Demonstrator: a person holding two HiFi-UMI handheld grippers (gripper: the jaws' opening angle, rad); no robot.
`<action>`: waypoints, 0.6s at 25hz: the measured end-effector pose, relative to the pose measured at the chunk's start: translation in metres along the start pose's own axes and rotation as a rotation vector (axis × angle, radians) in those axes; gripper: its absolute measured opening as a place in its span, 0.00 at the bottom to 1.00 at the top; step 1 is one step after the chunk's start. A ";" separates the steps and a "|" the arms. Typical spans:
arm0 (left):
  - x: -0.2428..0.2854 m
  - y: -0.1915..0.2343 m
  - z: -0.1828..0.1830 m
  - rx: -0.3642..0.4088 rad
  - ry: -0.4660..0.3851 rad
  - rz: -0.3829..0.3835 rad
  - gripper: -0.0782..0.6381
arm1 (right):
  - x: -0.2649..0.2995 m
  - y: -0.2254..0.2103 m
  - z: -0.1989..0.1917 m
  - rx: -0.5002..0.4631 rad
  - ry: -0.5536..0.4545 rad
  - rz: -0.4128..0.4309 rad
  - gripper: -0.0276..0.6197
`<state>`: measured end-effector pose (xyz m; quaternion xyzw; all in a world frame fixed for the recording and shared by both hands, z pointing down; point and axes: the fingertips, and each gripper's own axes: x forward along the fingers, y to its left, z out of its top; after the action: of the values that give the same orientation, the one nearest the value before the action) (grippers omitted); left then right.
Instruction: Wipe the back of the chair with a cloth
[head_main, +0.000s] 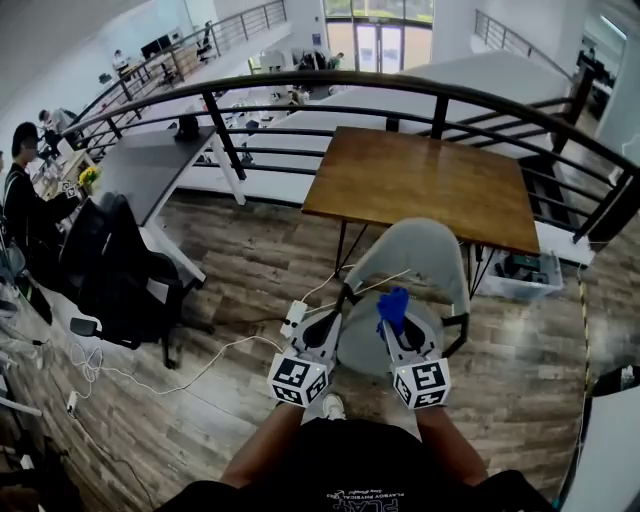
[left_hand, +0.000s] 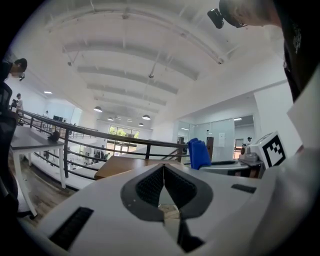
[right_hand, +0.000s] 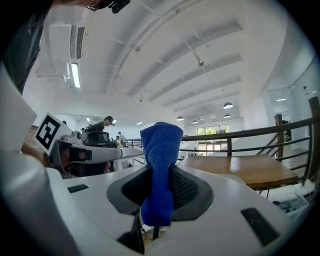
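Note:
A grey chair (head_main: 425, 262) stands below me, its back toward a wooden table (head_main: 430, 185). My right gripper (head_main: 394, 318) is shut on a blue cloth (head_main: 393, 308), held over the chair's seat; in the right gripper view the blue cloth (right_hand: 160, 170) stands up out of the closed jaws. My left gripper (head_main: 328, 322) hovers at the seat's left edge, shut with nothing between its pads (left_hand: 150, 186). From the left gripper view the blue cloth (left_hand: 198, 153) shows to the right, beside the right gripper's marker cube (left_hand: 272, 148).
A black curved railing (head_main: 400, 90) runs behind the table. A black office chair (head_main: 115, 270) and a grey desk (head_main: 150, 165) stand at left, with a seated person (head_main: 25, 205). A white power strip (head_main: 293, 318) and cables lie on the wood floor. A storage bin (head_main: 520, 272) sits under the table's right side.

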<state>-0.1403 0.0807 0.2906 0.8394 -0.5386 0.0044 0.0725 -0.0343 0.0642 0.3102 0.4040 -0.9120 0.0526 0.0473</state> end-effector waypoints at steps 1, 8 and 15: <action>0.003 0.005 0.000 0.002 0.005 -0.014 0.12 | 0.005 0.000 -0.001 0.012 0.003 -0.011 0.19; 0.026 0.030 -0.004 -0.011 0.027 -0.099 0.12 | 0.026 -0.006 -0.016 0.087 0.019 -0.107 0.19; 0.065 0.032 -0.015 -0.040 0.067 -0.146 0.12 | 0.051 -0.031 -0.019 0.078 0.036 -0.140 0.19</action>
<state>-0.1408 0.0112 0.3145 0.8743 -0.4731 0.0164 0.1075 -0.0446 0.0092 0.3370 0.4674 -0.8778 0.0920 0.0514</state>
